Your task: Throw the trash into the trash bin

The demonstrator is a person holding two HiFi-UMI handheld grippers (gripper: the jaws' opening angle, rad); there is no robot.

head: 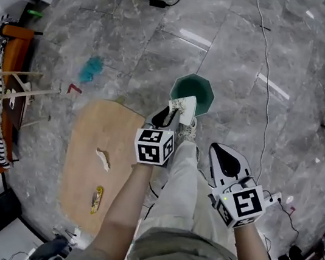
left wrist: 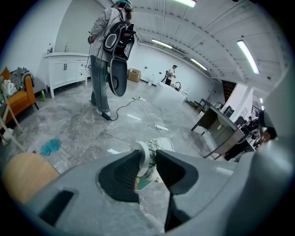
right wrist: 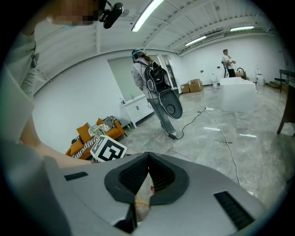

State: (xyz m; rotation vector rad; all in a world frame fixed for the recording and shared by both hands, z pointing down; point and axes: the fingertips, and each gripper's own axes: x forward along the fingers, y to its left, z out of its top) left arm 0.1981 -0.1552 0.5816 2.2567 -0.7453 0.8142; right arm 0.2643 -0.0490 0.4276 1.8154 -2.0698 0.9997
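Going by what is on show, the first risk sits at the left: a pale scrap [head: 103,159] and a small yellow item [head: 96,199] lie on the wooden table [head: 87,138], well apart from the bin, and could be left behind once this drop is made. Next, the left gripper [head: 171,116] has its jaws clamped across the side of a printed paper cup [left wrist: 147,156]. In the head view the cup hangs over the near rim of the green trash bin [head: 208,91], not over its middle. If the jaws part here, I judge the light cup could clip the rim and tumble onto the floor [head: 133,47]. A squeeze across so thin a wall could also let it buckle and slip early.

As to pose, the left forearm reaches forward past the knee. Its gripper slants down toward the bin's mouth, marker cube uppermost. The right forearm lies beside the right leg, and the right gripper [head: 223,155] also slants down, to the right of the bin and apart from it. Its jaws meet at the tips; something pale shows in the gap behind them, and I cannot tell whether that is a pinched scrap or only the trouser leg beyond
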